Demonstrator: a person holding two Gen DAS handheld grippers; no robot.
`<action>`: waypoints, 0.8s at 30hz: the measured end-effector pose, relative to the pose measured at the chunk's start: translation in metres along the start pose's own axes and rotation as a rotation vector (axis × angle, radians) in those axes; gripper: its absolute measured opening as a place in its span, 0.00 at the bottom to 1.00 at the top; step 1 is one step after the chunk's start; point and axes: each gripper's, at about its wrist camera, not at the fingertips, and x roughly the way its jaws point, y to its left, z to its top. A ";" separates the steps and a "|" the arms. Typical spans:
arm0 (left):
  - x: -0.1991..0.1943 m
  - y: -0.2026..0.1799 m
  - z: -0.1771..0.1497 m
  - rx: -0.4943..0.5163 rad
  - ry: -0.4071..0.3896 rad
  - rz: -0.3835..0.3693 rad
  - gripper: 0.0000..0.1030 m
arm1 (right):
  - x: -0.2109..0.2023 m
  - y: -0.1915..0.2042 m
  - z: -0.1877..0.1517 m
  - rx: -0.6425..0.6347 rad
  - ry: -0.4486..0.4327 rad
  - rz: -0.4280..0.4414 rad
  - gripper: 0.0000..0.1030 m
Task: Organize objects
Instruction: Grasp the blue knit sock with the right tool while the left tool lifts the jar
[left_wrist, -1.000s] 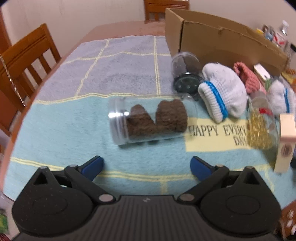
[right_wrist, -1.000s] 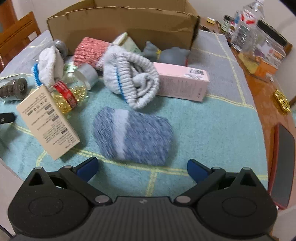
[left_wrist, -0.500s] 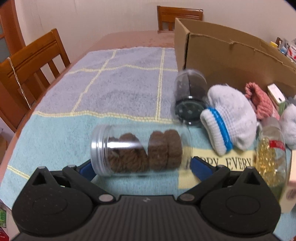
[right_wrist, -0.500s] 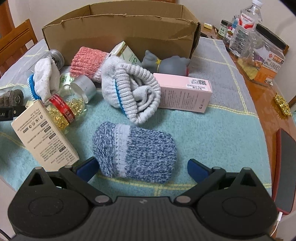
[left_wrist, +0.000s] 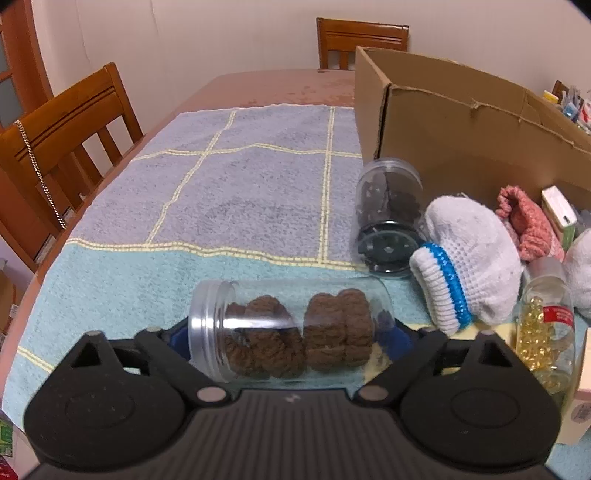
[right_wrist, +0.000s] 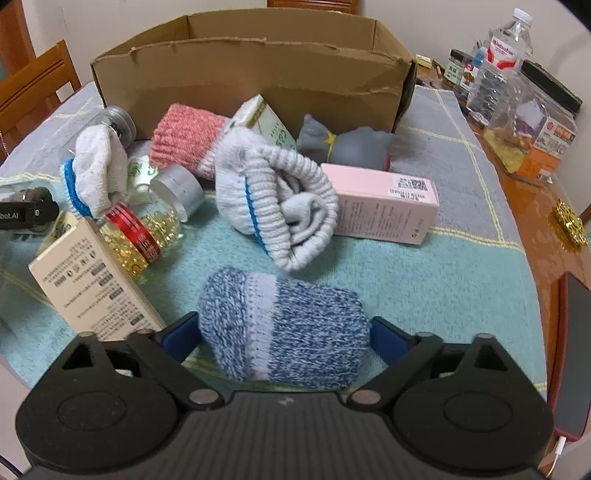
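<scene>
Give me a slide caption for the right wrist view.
Right tool open around the blue sock roll on the towel, cardboard box behind.

Home dining room: wooden chairs (left_wrist: 70, 147), towel-covered table (left_wrist: 258, 92).

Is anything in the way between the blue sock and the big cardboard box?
Yes. The blue sock sits between the right tongs, and the rolled grey sock, the pink carton and a grey toy lie between it and the cardboard box.
</scene>
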 end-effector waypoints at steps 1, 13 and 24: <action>0.000 0.001 0.000 0.000 0.001 -0.003 0.89 | -0.001 -0.001 0.001 0.005 -0.001 0.002 0.88; -0.008 0.008 0.005 0.009 0.006 -0.034 0.89 | -0.013 -0.002 0.008 0.019 -0.007 0.020 0.81; -0.039 0.012 0.035 0.141 0.033 -0.137 0.89 | -0.052 -0.009 0.030 -0.020 -0.045 0.046 0.81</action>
